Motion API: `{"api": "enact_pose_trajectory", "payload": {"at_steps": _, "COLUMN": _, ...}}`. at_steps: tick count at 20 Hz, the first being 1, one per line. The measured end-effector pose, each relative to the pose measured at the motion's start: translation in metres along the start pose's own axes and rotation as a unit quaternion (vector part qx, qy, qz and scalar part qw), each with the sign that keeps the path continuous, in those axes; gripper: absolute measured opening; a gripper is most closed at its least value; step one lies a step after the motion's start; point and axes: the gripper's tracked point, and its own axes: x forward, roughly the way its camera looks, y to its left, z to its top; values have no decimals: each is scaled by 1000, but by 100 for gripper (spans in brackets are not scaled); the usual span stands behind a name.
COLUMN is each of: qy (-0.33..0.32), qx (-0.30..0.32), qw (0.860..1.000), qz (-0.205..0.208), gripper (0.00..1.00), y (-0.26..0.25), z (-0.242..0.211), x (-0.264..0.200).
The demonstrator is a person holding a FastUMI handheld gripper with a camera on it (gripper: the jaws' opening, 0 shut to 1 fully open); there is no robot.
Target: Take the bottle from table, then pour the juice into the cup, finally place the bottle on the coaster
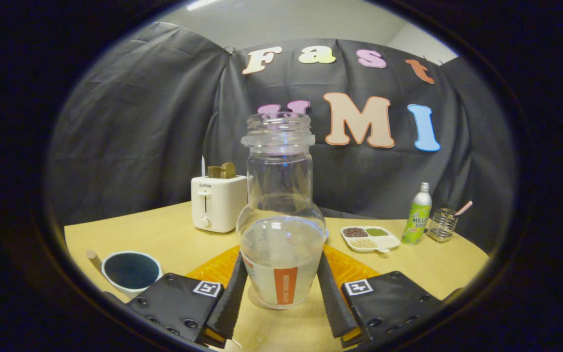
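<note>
The fingers (281,293) close on the lower body of the bottle (281,215), one pad on each side, holding it upright with pale juice in its bottom part and its mouth uncapped. Its base seems to rest on the desk (164,234), the orange coaster (347,269) just behind it. The cup (131,272) stands beside the left finger, a toaster (218,203) beyond

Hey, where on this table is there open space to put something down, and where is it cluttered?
Bare table stretches between the cup and the toaster, and again in front of the divided dish, right of the coaster. The far right is crowded: dish, green bottle and wire holder sit close together. The middle is taken by the bottle, which the gripper flanks.
</note>
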Motion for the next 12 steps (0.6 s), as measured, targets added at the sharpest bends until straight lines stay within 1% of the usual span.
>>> {"api": "enact_pose_trajectory", "payload": {"at_steps": 2, "qy": 5, "qx": 10, "qw": 1000, "qz": 4, "gripper": 76, "y": 0, "z": -6, "x": 8}}
{"api": "enact_pose_trajectory", "payload": {"at_steps": 5, "qy": 22, "qx": 51, "qw": 998, "qz": 12, "gripper": 77, "y": -1, "z": -16, "x": 19}}
{"api": "enact_pose_trajectory", "payload": {"at_steps": 8, "qy": 30, "qx": 90, "qw": 996, "qz": 9, "gripper": 77, "y": -5, "z": -24, "x": 28}}
{"api": "enact_pose_trajectory", "payload": {"at_steps": 10, "qy": 24, "qx": 94, "qw": 995, "qz": 5, "gripper": 77, "y": -3, "z": -22, "x": 32}}
{"api": "enact_pose_trajectory", "payload": {"at_steps": 12, "qy": 25, "qx": 82, "qw": 996, "qz": -1, "gripper": 77, "y": -3, "z": -26, "x": 35}}
